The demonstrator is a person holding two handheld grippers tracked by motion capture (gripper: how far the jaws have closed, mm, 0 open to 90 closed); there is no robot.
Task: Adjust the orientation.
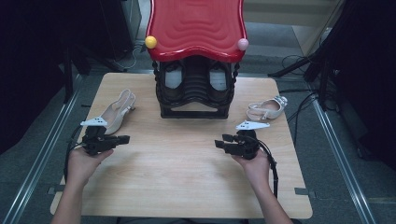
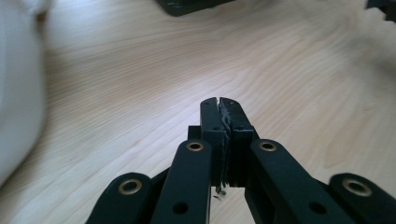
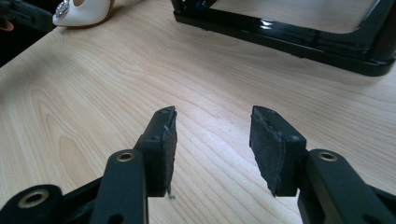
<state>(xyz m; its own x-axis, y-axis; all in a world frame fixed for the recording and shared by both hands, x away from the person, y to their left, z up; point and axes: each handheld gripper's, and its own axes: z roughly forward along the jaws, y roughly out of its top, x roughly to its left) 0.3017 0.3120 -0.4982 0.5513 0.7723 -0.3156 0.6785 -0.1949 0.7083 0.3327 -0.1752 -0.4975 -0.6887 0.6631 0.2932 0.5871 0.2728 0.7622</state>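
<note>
Black gripper (image 1: 125, 138) with grey plate, trailing cable.

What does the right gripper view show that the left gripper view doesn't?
Right gripper view: the right gripper with jaws wide open, and a white pointed shoe with a jewelled ornament, in focus farther off. Left gripper view: the left gripper with jaws shut on nothing, and a blurred white shape at the left edge. Shared: the light wooden tabletop and the glossy black rack base.

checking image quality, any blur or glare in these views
Left gripper view: the white shoe at the left edge is a soft blur, the left tool sharp. Right gripper view: glare streaks on the black rack base. High view: surroundings dark, table evenly lit.
</note>
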